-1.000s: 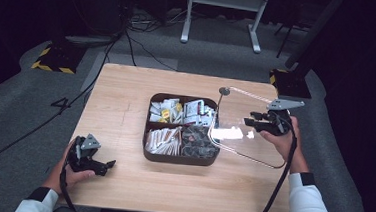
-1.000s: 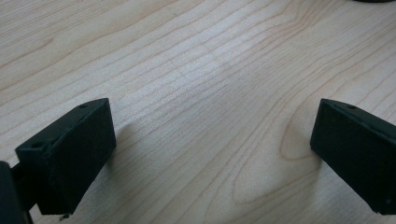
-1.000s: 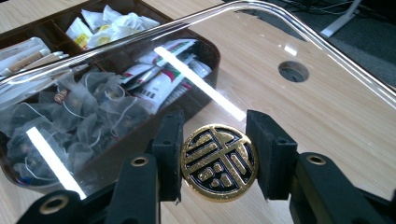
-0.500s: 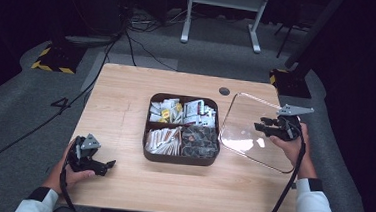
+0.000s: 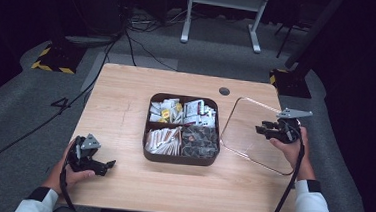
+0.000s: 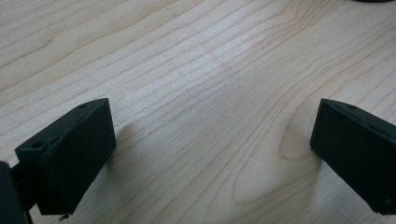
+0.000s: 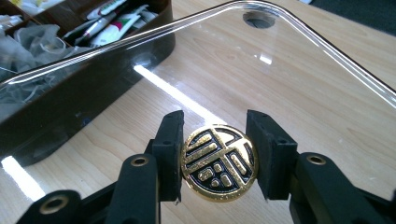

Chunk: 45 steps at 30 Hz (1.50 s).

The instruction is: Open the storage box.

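Note:
A dark brown box (image 5: 179,158) with four compartments of packets and sachets stands open in the middle of the wooden table (image 5: 126,101). Its clear square lid (image 5: 245,125) is held to the right of the box, low over the table and slightly tilted. My right gripper (image 5: 265,131) is shut on the lid's round gold-and-black knob (image 7: 219,161), one jaw pressing each side of it. In the right gripper view the lid (image 7: 289,70) stretches away from my right gripper (image 7: 217,122), with the box wall (image 7: 93,88) at left. My left gripper (image 5: 105,164) rests open at the table's front left; between its jaws (image 6: 212,135) is bare wood.
A round cable hole (image 5: 224,91) sits in the tabletop behind the lid. The table's right edge (image 5: 292,158) runs just under the right hand. Grey carpet, cables and a white stand (image 5: 223,8) lie beyond the table.
The right gripper has carried the lid rightward and down, from over the box's right side to a lower, flatter position beside the box. The left gripper has stayed still.

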### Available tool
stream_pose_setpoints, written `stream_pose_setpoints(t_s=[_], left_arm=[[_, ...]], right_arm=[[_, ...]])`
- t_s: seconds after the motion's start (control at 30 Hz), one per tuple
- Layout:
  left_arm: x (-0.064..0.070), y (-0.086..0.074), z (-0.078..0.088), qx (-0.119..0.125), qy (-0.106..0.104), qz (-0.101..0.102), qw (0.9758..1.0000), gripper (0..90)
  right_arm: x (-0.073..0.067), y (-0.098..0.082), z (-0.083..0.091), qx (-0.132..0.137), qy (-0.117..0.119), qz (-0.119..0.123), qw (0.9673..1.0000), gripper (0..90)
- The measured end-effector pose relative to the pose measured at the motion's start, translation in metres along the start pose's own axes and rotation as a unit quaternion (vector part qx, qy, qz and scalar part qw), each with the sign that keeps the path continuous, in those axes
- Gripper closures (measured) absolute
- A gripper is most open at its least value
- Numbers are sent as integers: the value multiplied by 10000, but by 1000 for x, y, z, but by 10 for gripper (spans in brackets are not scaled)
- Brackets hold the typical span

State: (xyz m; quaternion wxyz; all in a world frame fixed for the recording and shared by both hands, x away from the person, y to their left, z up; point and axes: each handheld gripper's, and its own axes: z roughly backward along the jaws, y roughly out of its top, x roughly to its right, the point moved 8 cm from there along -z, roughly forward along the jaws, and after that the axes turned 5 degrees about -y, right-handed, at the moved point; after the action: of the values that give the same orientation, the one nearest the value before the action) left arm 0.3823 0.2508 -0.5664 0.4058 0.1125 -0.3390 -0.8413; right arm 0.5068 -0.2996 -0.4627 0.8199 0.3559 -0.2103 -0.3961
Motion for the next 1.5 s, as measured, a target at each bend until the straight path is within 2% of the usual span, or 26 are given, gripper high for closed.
stream_pose_setpoints(t_s=[0.27,0.63,0.93,1.37,1.5], left_arm=[[0,0,0,-3,-2,-1,10000,3],[0,0,0,-5,-10,-11,10000,3],[0,0,0,-8,-15,-23,10000,3],[0,0,0,-8,-26,-21,10000,3],[0,0,0,-6,-26,-14,10000,3]], right_arm=[[7,-11,-11,-111,-62,-105,9999,586],[18,-27,-36,-367,-175,-229,9989,586],[21,-32,-57,-473,-189,-297,9983,586],[19,-40,-69,-556,-168,-278,9979,585],[19,-45,-73,-660,-223,-283,9972,584]])
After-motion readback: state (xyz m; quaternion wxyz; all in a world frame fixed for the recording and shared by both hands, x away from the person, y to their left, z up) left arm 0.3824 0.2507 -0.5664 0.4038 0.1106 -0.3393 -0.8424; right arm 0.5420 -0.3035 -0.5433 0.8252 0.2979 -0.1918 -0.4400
